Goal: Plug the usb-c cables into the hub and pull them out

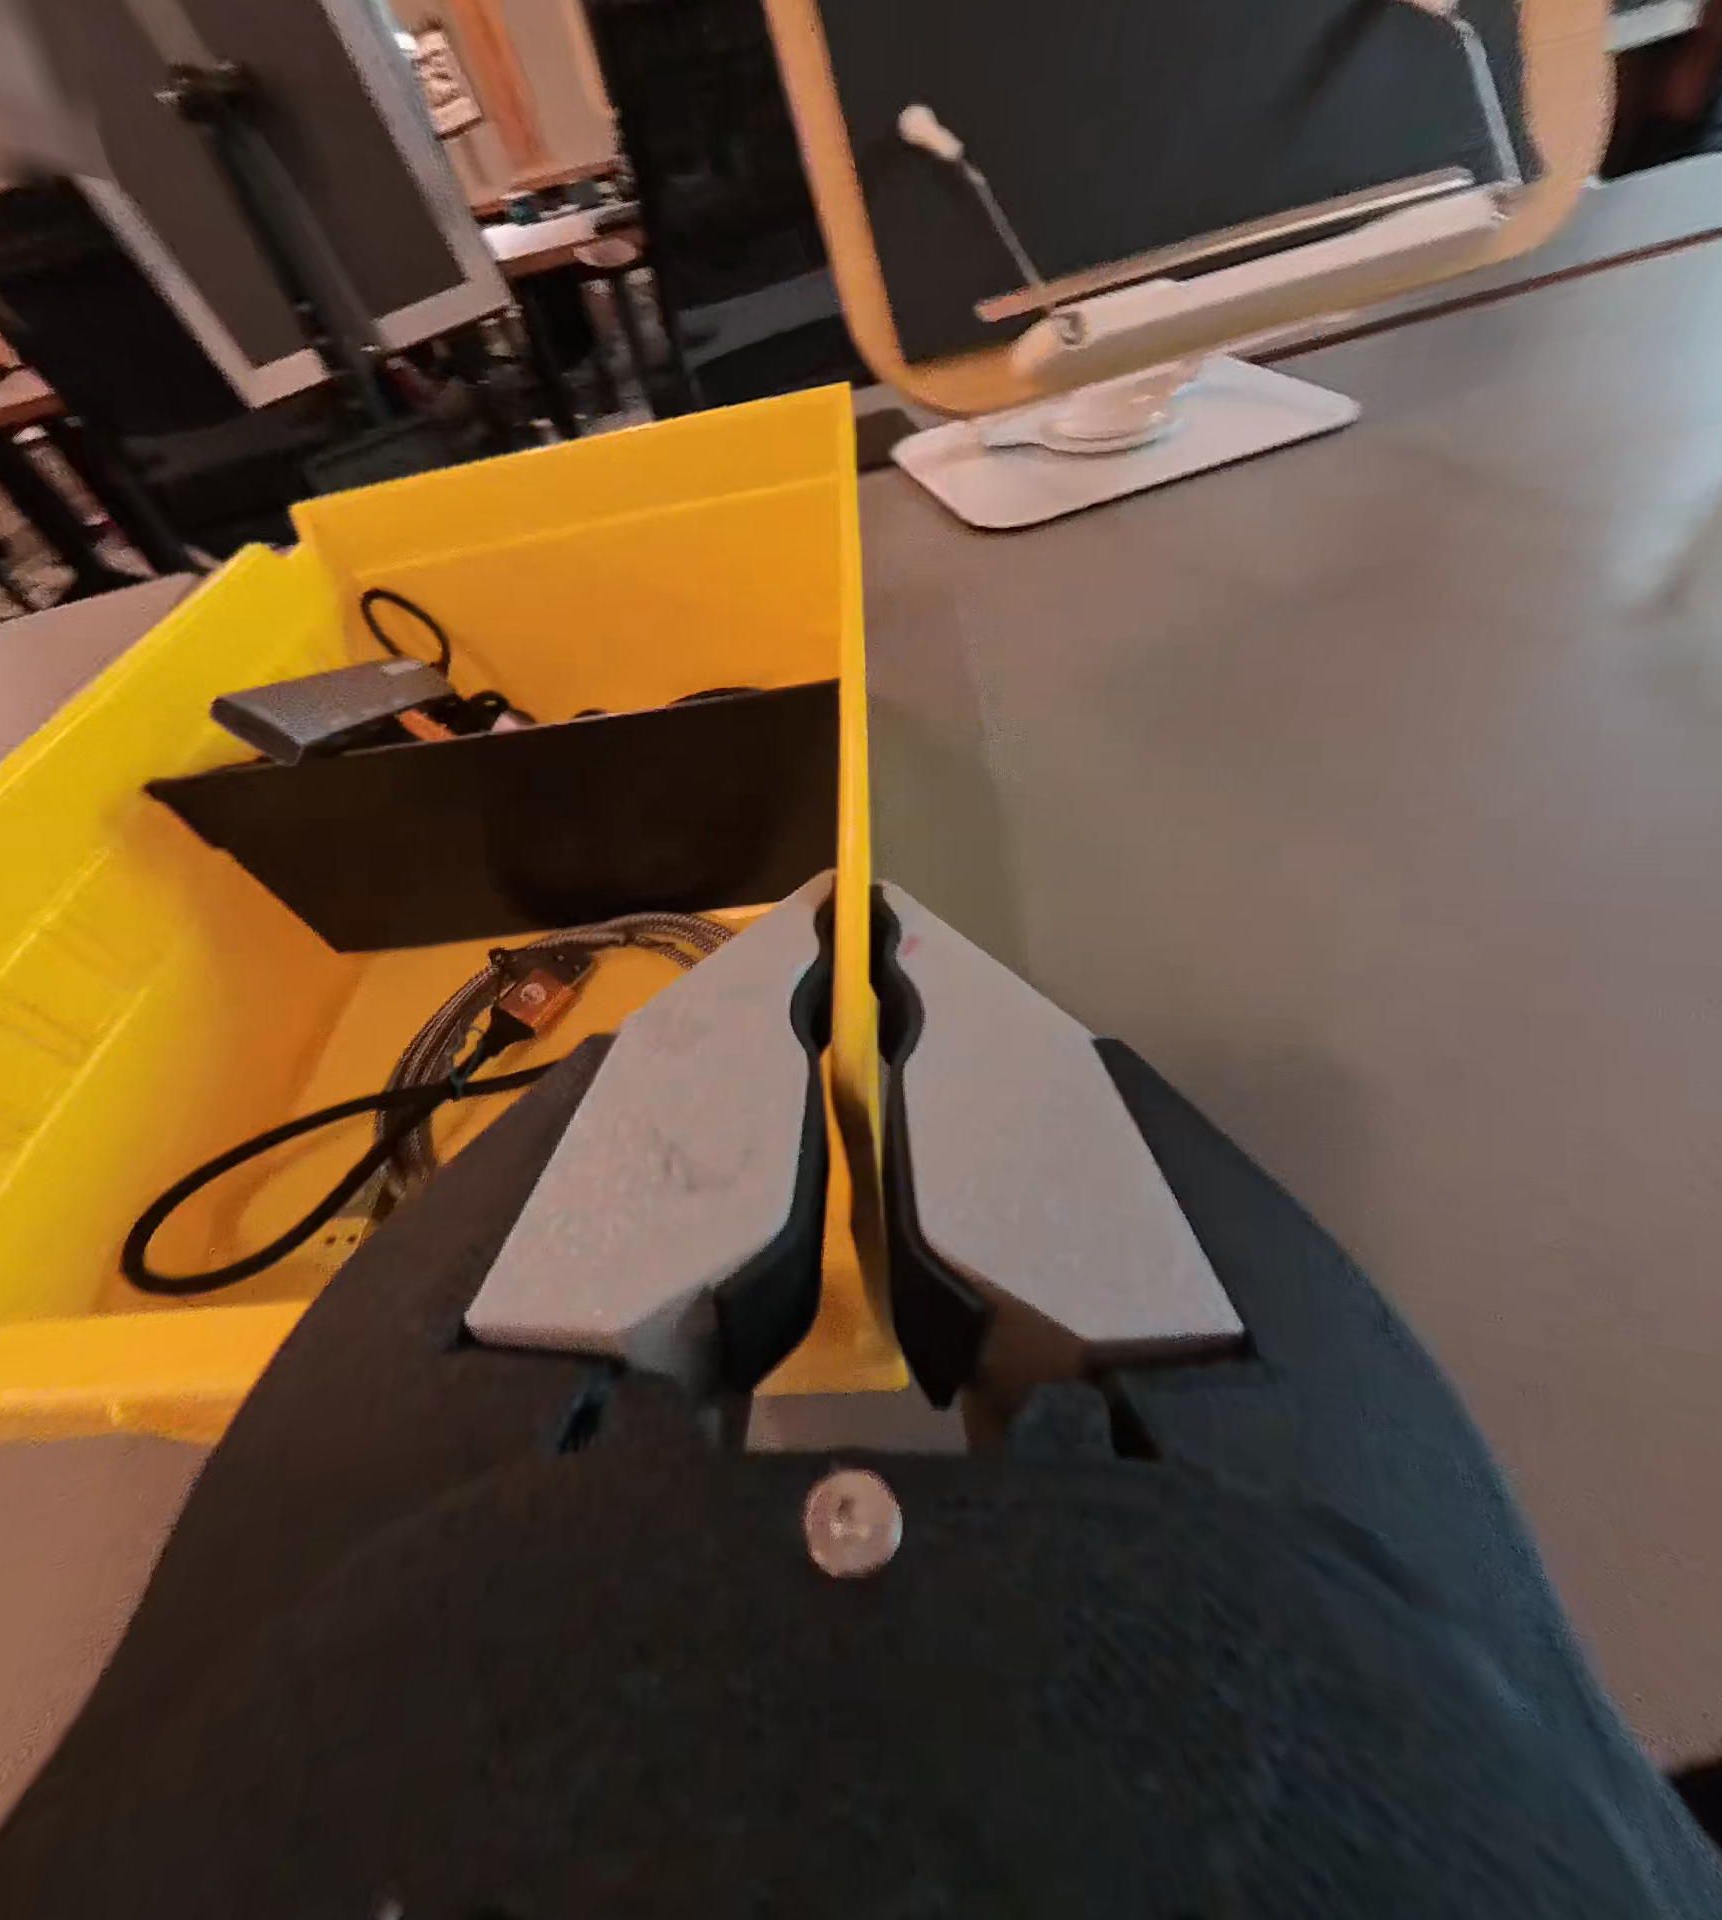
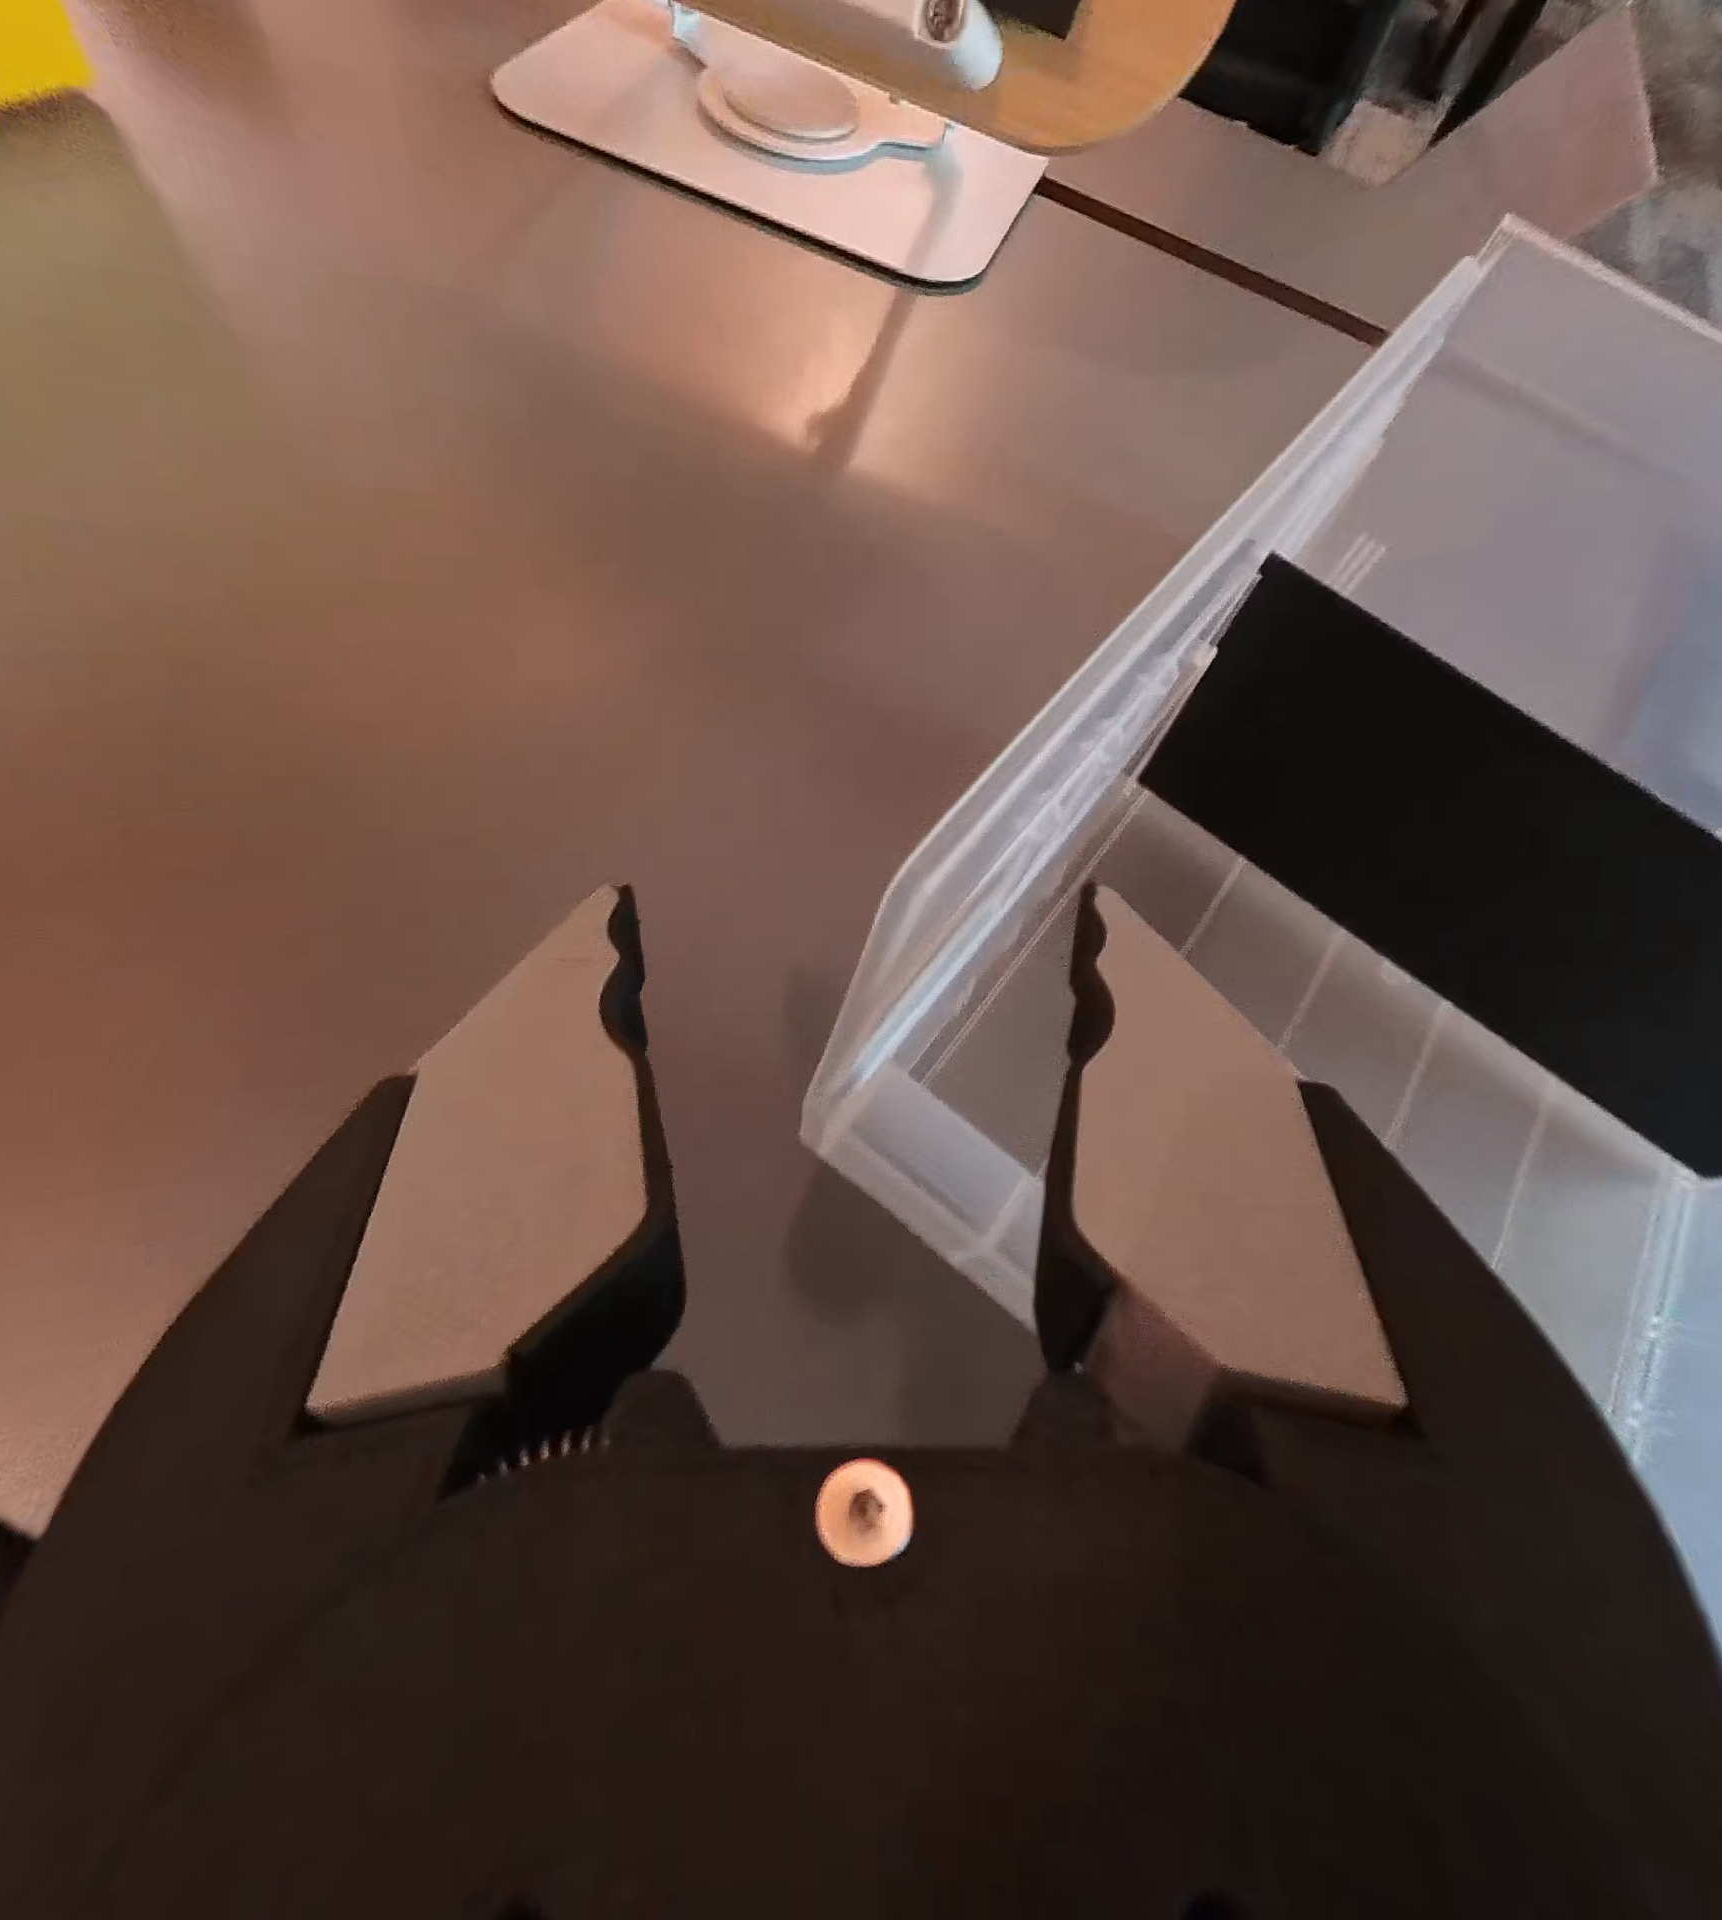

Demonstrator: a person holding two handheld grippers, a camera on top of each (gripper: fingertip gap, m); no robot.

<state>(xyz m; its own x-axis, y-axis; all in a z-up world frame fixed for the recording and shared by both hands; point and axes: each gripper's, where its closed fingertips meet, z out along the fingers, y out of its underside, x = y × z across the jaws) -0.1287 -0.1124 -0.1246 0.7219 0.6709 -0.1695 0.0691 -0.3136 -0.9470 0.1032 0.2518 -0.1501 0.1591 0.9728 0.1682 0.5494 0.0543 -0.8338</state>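
A yellow bin point(image 1: 576, 582) stands on the grey table at the left. Behind its black divider point(image 1: 524, 821) lies a grey hub point(image 1: 327, 707). In front of the divider lie a braided cable point(image 1: 421, 1049) with a brown plug point(image 1: 535, 997) and a black cable point(image 1: 244, 1164). My left gripper point(image 1: 852, 894) is shut on the bin's right wall, one finger inside and one outside. In the right wrist view my right gripper point(image 2: 857, 904) is open over the left wall of a clear plastic bin point(image 2: 1459, 468). Its right finger is on the bin's inner side.
A white stand base point(image 1: 1127, 447) with a wood-framed panel stands at the back of the table; it also shows in the right wrist view point(image 2: 763, 156). The clear bin holds a black divider point(image 2: 1459, 831). Bare table point(image 2: 421, 520) lies between the two bins.
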